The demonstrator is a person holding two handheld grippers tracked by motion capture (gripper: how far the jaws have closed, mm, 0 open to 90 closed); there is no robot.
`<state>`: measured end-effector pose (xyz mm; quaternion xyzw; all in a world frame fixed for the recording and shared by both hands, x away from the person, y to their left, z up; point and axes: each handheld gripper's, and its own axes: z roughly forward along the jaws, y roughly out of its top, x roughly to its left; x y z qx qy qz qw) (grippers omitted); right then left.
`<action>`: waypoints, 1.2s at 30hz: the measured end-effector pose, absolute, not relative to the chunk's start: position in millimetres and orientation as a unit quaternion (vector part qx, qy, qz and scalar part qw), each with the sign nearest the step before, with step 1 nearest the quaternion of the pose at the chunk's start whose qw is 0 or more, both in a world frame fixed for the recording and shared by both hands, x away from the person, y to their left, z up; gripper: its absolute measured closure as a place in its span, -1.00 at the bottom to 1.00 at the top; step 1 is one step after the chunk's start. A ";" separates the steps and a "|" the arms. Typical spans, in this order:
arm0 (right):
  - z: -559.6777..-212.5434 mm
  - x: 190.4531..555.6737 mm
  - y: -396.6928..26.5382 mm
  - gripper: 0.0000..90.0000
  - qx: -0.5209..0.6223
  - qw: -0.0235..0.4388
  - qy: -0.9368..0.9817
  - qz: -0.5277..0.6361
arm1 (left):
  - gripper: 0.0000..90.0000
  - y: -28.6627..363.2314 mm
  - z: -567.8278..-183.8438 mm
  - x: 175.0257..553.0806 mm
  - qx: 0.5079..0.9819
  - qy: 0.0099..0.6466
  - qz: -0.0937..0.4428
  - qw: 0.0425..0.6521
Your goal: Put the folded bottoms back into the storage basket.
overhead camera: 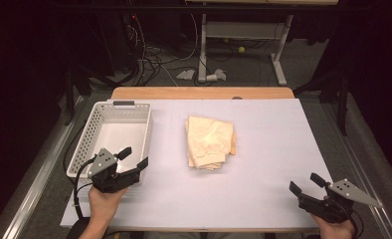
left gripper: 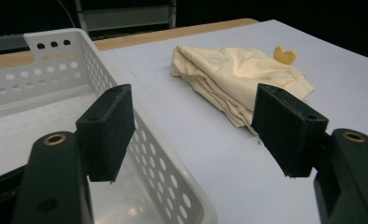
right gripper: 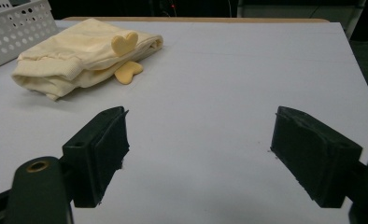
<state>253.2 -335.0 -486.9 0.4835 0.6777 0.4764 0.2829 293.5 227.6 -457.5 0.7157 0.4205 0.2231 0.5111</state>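
Both tools gape empty: left tool (overhead camera: 133, 158) over the basket (overhead camera: 90, 130) corner, right tool (overhead camera: 305, 184) low on the surface (overhead camera: 273, 144). Folded cream cloth (overhead camera: 210, 142) lies ahead, between them. We'd approach low, pinch opposite edges, keeping folds together.

There's the table (overhead camera: 263, 164), covered by a white sheet, wood edge showing at the far side. A folded cream garment (overhead camera: 210, 142) lies mid-table; a white perforated basket (overhead camera: 95, 130) sits near its left edge.
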 end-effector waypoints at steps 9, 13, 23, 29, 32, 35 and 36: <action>-487.0 253.3 -335.0 -0.56 0.483 0.282 0.678 0.477 | -0.35 224.6 -457.2 295.0 0.717 0.418 0.219 0.513; -486.9 253.2 -334.8 -0.56 0.483 0.282 0.678 0.477 | -0.35 221.2 -456.8 295.6 0.720 0.413 0.219 0.513; -486.9 253.1 -334.8 -0.56 0.482 0.282 0.678 0.478 | -0.35 211.7 -455.9 299.7 0.721 0.407 0.208 0.520; -487.0 253.3 -334.8 -0.56 0.482 0.281 0.679 0.478 | -0.35 208.0 -455.3 300.7 0.721 0.404 0.205 0.524; -487.0 253.4 -334.7 -0.56 0.482 0.281 0.679 0.478 | -0.35 205.2 -454.9 301.4 0.723 0.401 0.203 0.525; -486.9 253.3 -334.6 -0.56 0.482 0.280 0.679 0.477 | -0.35 201.8 -454.6 302.7 0.725 0.397 0.200 0.525; -486.9 253.2 -334.6 -0.56 0.482 0.281 0.679 0.478 | -0.35 201.0 -454.7 303.1 0.725 0.397 0.199 0.526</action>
